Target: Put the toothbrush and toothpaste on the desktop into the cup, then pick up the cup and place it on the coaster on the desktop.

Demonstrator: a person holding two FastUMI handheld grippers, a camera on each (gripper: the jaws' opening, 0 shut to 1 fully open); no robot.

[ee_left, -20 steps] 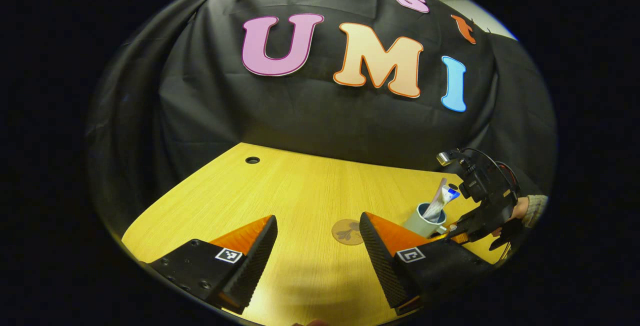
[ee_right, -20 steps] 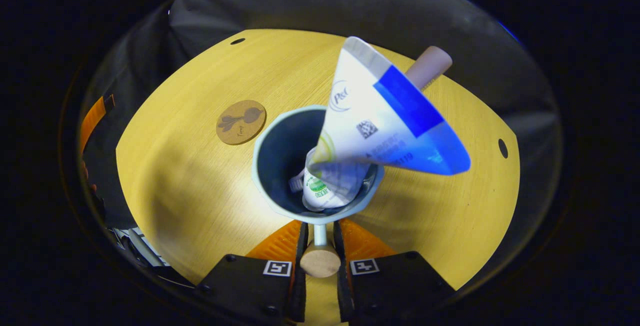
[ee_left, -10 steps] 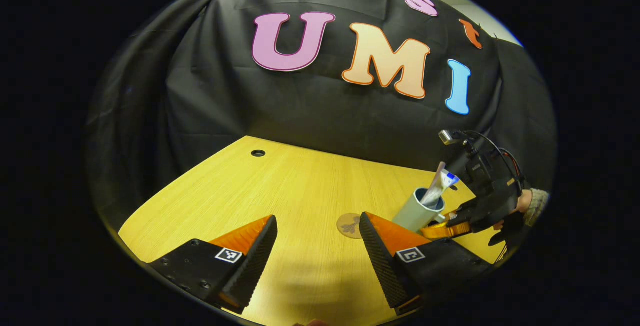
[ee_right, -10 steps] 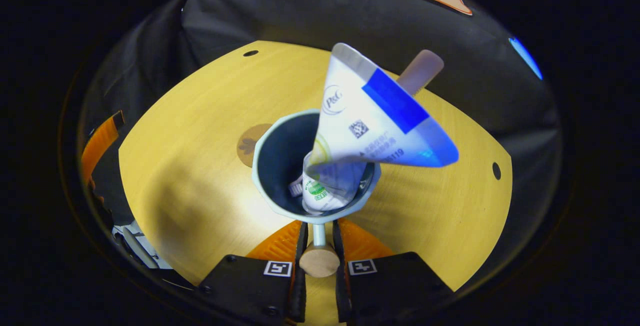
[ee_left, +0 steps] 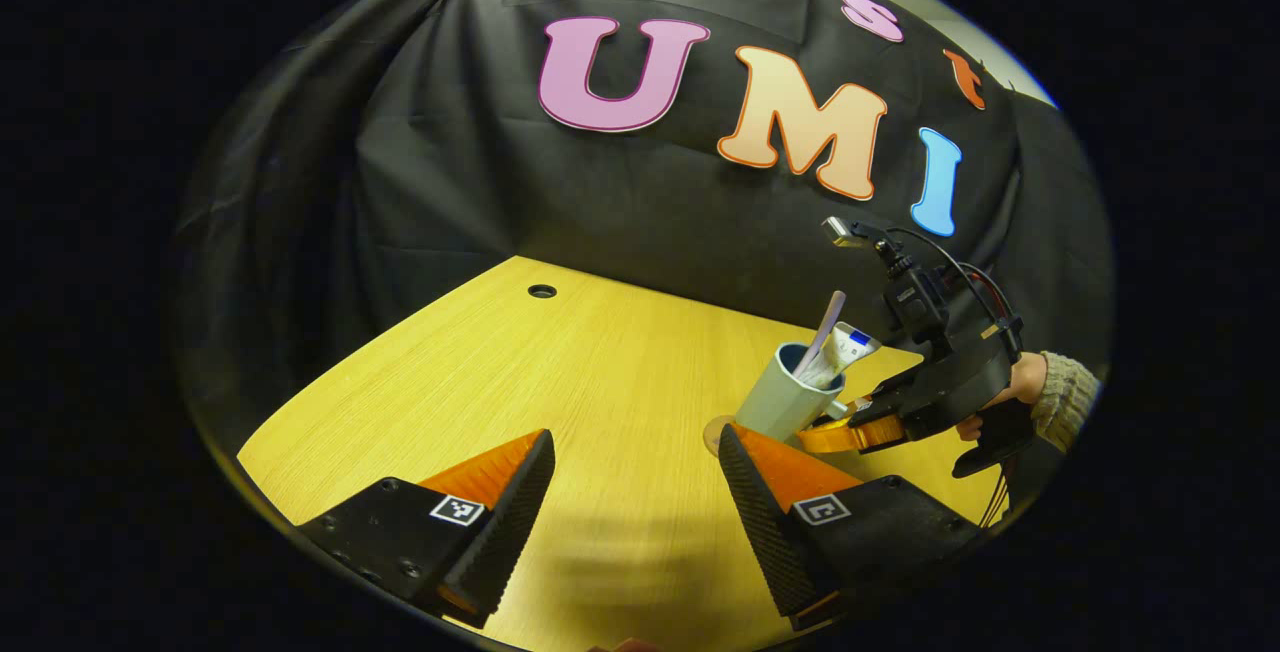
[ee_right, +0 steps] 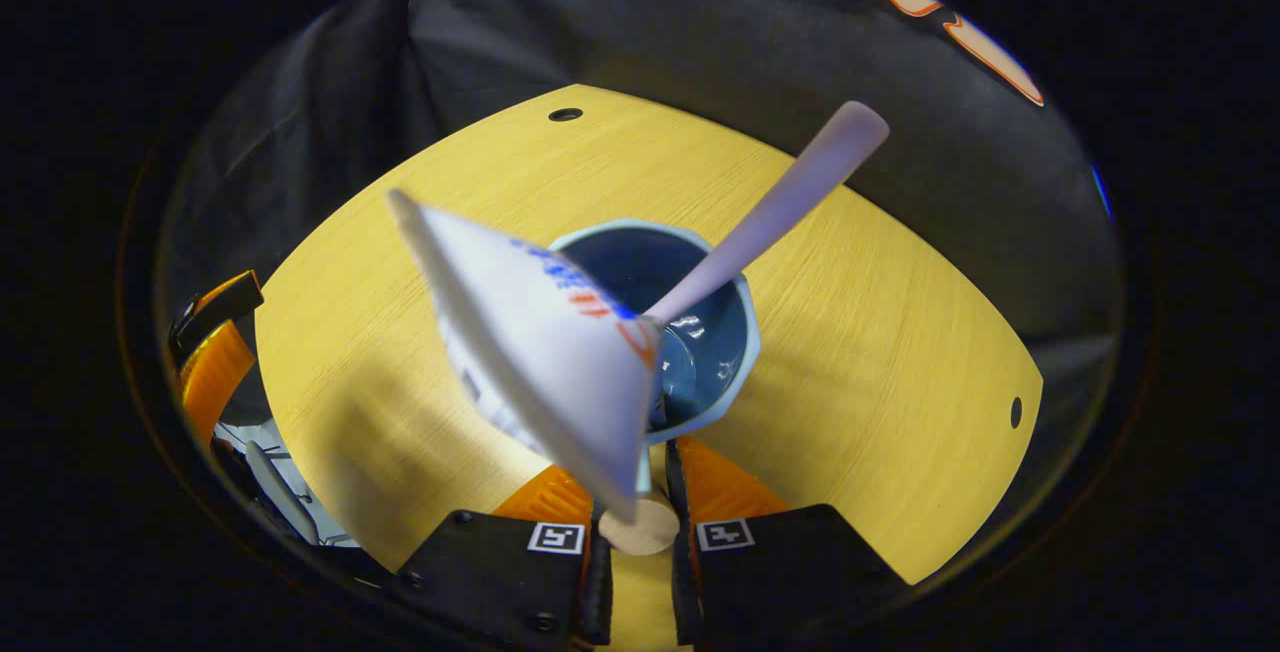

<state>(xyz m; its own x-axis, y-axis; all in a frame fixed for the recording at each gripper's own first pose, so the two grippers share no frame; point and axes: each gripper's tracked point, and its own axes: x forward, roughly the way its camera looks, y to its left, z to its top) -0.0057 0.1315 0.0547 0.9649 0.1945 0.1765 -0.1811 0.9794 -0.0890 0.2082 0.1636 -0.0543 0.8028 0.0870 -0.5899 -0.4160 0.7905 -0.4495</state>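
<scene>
- Yellow wood-grain desktop (ee_left: 600, 372) fills the lower half of both views, with black cloth (ee_left: 600, 192) hanging behind it.
- At the centre of the right gripper view sits the pale blue cup (ee_right: 745, 352), seen from above; in the left gripper view the cup (ee_left: 778, 400) shows right of centre, tilted and raised over the desktop.
- Inside the cup a toothpaste tube (ee_right: 540, 352) leans toward the lower left of the right gripper view, its flat crimped end uppermost and its lower part down in the cup.
- A pale toothbrush handle (ee_right: 790, 202) also stands in the cup, slanting to the upper right and crossing the rim; its head cannot be made out.
- From the left gripper view the toothbrush (ee_left: 826, 327) and the toothpaste (ee_left: 845, 347) both stick up past the rim.
- Right gripper (ee_right: 636, 517) is clenched on the cup's handle, with a finger on each side of its round wooden knob (ee_right: 640, 529).
- A hand (ee_left: 1000, 402) with a knitted cuff holds that gripper (ee_left: 850, 427) at the right edge of the left gripper view.
- Only a sliver of the round coaster (ee_left: 712, 432) peeks out beside the cup's base.
- Left gripper (ee_left: 635, 502) hangs released above the desktop, fingers wide apart with nothing between them.
</scene>
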